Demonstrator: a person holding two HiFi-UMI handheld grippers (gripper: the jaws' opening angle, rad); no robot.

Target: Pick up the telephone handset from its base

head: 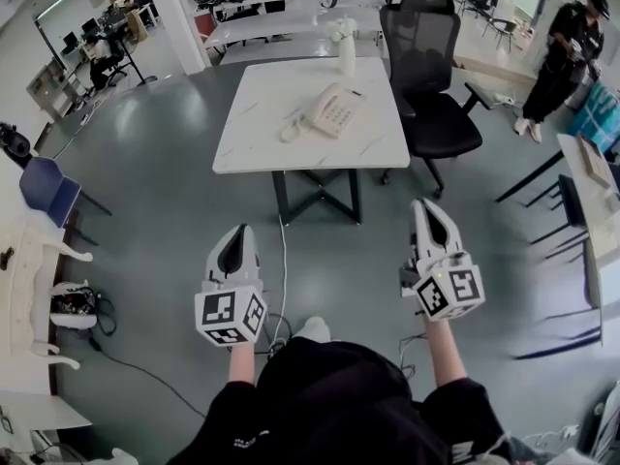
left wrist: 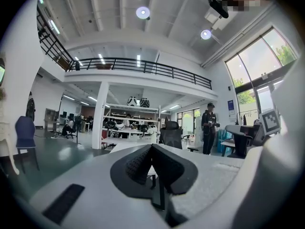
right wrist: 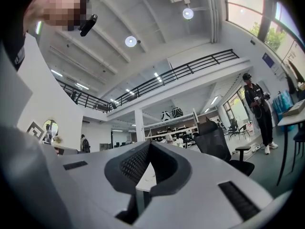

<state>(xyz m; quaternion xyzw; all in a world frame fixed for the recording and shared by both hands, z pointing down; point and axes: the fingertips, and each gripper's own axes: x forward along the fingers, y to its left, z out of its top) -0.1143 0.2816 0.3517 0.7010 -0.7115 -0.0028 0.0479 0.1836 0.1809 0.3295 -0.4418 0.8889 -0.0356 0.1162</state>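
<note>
Your left claw and right claw are both pressed together and pinch nothing. Both are well apart from the worktop. The handset lies on its base there, near a white vase. A black chair stands at the worktop's right side. The handset is small, and its outline is hard to make out.

Telephone on the white table, left gripper and right gripper well short of it.
</note>
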